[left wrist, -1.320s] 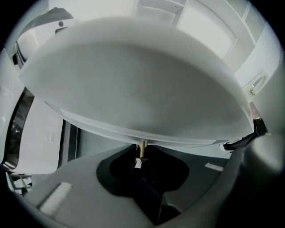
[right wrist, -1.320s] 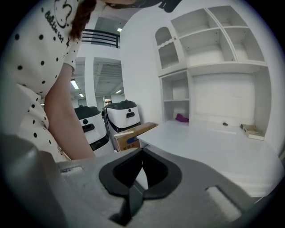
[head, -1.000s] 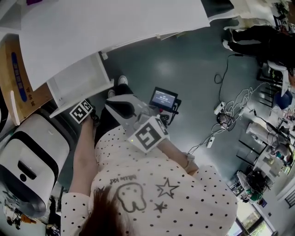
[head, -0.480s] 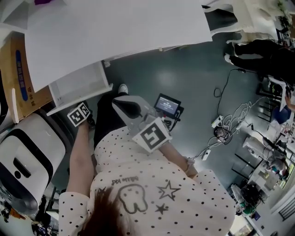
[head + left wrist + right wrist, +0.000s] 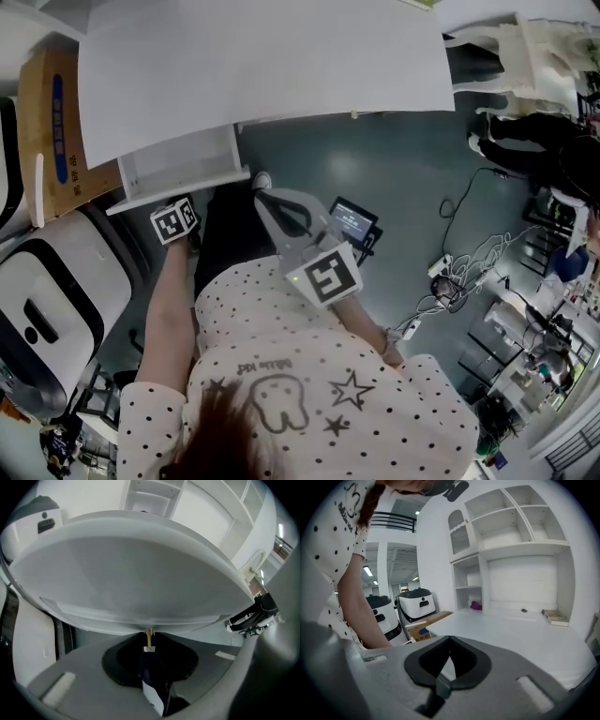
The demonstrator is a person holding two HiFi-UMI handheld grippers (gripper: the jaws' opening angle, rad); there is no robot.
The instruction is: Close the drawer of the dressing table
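- Drawer (image 5: 178, 167) of flat white board, head view: it juts open from under the smooth white tabletop (image 5: 262, 66), so closing is not yet done; the left claw (image 5: 175, 216) sits at its front, and the right claw (image 5: 265, 195) hangs well apart from it.
- Left gripper view: claw pinched on a slim brass knob (image 5: 148, 637) under the matte white drawer front.
- Right gripper view: claw closed and empty; the whole push remains.
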